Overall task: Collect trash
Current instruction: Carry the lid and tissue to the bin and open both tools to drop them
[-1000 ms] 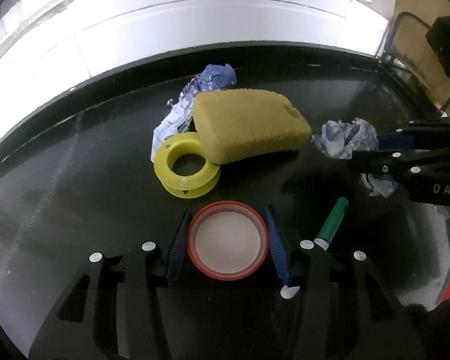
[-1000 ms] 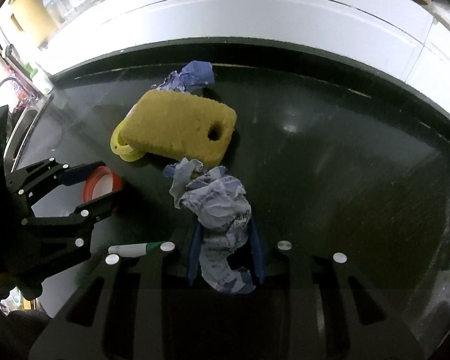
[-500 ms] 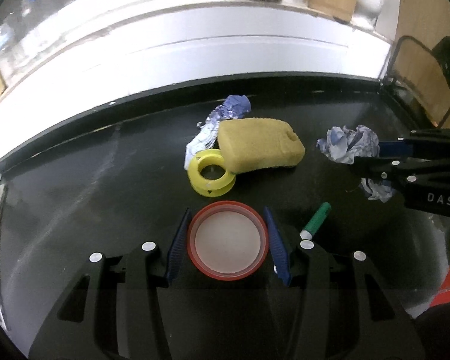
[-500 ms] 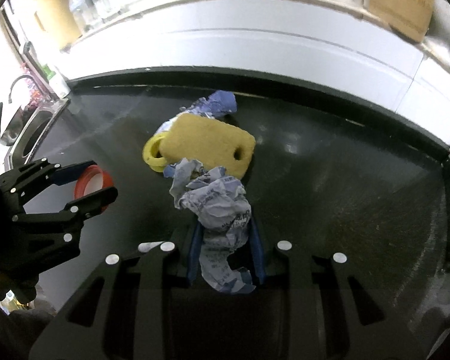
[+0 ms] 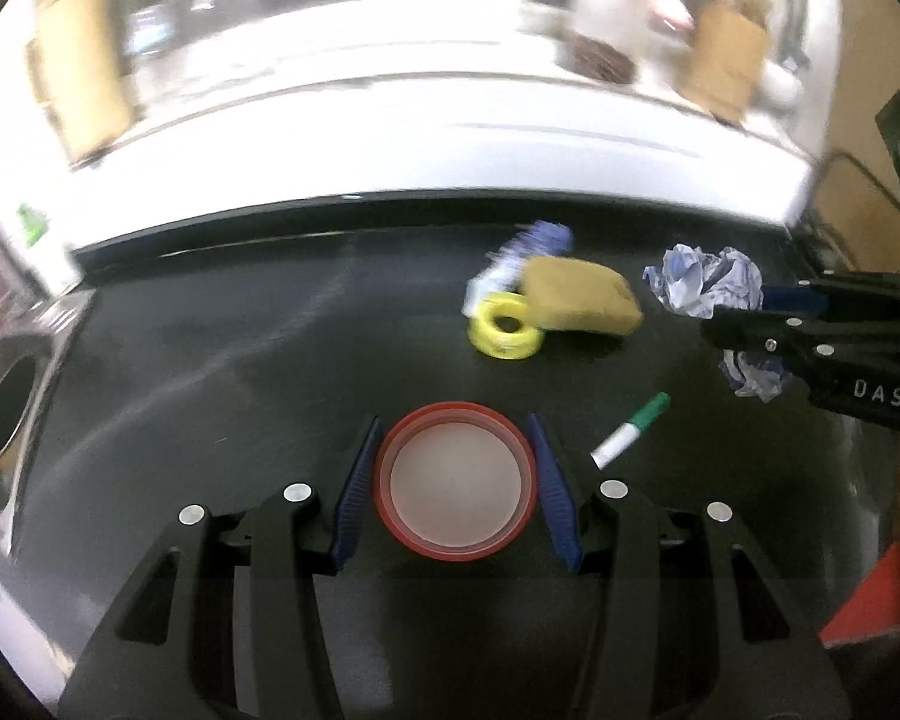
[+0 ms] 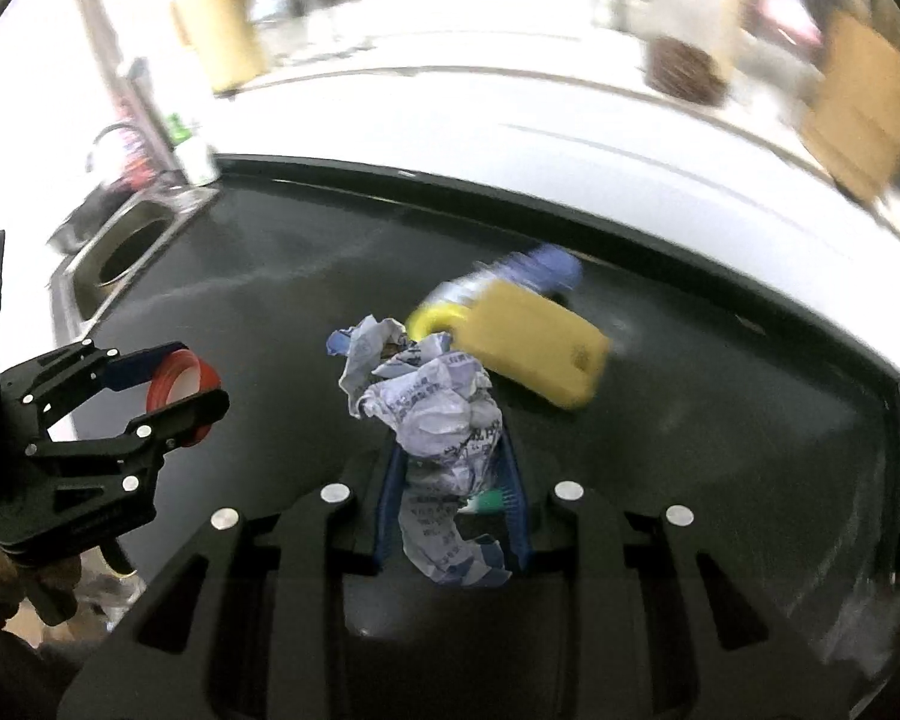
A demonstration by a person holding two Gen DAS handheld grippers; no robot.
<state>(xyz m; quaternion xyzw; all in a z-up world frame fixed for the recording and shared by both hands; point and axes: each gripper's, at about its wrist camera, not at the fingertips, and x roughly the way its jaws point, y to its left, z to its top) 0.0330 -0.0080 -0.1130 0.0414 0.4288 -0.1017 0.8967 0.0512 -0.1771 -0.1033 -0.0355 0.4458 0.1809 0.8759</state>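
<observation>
Gripping a round red-rimmed plastic lid (image 5: 457, 481) between its blue-padded fingers (image 5: 357, 495), the left gripper (image 5: 457, 483) hangs above the glossy black countertop (image 5: 210, 372), its pads pressed against the lid's rim on both sides. The lid shows its pale inner face to the left wrist camera. Just ahead and to the right of this gripper, a marker with a green cap and white barrel (image 5: 630, 429) lies flat on the counter. Farther ahead lies a yellow plastic ring-shaped spool (image 5: 504, 325), with a tan rectangular sponge (image 5: 579, 295) leaning over its right side, and a crumpled blue-and-white wrapper (image 5: 522, 255) touching both from behind.

To the right, the right gripper (image 6: 453, 483) is closed narrowly on a crumpled ball of white paper with blue print (image 6: 435, 420); the wad bulges out ahead of the pads and a tail of it hangs down behind them. From the right wrist camera the sponge, spool and wrapper sit ahead and slightly right of the held paper, all on the counter. A bit of green shows through beneath the paper between the pads.

Far left of both grippers, a steel sink with a round drain hole (image 6: 120, 255) borders the counter's edge. Beyond the counter's far edge runs a white tiled ledge (image 5: 420, 144) with blurred containers on it.
</observation>
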